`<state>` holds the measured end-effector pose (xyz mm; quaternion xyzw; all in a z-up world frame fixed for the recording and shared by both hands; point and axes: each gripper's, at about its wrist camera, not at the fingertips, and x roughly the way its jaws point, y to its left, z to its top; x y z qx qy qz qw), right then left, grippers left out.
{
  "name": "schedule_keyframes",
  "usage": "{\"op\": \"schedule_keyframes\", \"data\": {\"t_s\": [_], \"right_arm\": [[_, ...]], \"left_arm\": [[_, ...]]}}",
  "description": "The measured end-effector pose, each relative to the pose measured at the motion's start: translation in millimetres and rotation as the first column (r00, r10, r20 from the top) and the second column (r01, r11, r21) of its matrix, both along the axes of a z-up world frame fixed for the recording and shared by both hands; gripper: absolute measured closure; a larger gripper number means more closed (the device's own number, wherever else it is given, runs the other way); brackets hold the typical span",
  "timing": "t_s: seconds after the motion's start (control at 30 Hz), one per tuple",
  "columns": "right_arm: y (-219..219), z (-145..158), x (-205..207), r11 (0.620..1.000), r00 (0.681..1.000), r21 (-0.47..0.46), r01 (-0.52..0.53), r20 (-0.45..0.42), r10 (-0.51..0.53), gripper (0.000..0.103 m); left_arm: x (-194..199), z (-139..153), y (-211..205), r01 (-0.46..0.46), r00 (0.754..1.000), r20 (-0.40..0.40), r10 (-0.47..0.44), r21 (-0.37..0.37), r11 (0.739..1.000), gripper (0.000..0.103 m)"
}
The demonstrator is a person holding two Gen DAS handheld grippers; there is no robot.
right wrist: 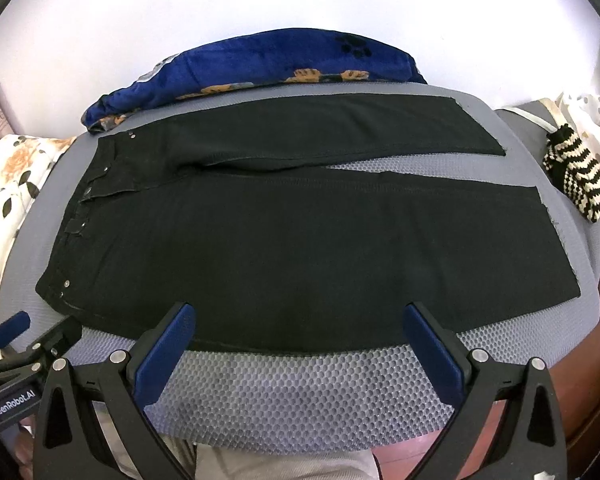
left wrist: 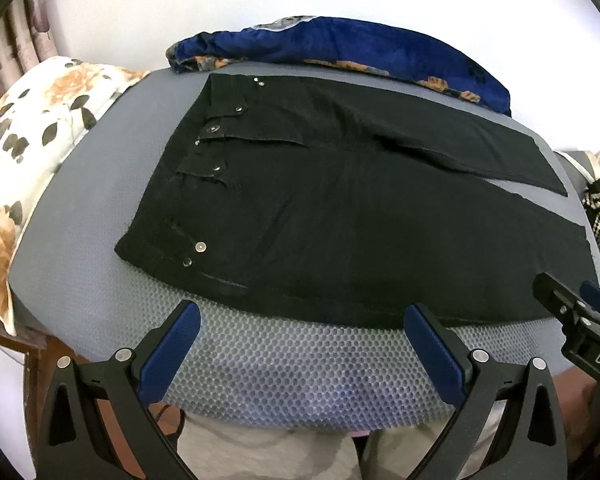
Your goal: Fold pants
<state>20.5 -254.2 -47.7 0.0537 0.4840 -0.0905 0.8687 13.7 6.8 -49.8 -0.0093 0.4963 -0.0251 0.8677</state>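
Black pants lie flat on a grey mesh mat, waistband to the left, both legs spread to the right with a gap between them. They also show in the right wrist view. My left gripper is open and empty, hovering at the pants' near edge close to the waist end. My right gripper is open and empty at the near edge of the near leg. The right gripper also shows in the left wrist view, and the left gripper in the right wrist view.
A blue blanket lies behind the mat against the white wall. A floral pillow is at the left. A black-and-white striped knit item lies at the right end. The mat overhangs the near edge.
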Motion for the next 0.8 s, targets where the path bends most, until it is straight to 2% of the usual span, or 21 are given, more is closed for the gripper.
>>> {"op": "schedule_keyframes", "data": {"t_s": [0.8], "right_arm": [[2, 6, -1, 1.000, 0.998, -0.011, -0.023, 0.053, 0.023, 0.000]], "left_arm": [[3, 11, 1, 0.000, 0.998, 0.064, -0.002, 0.023, 1.000, 0.002]]}}
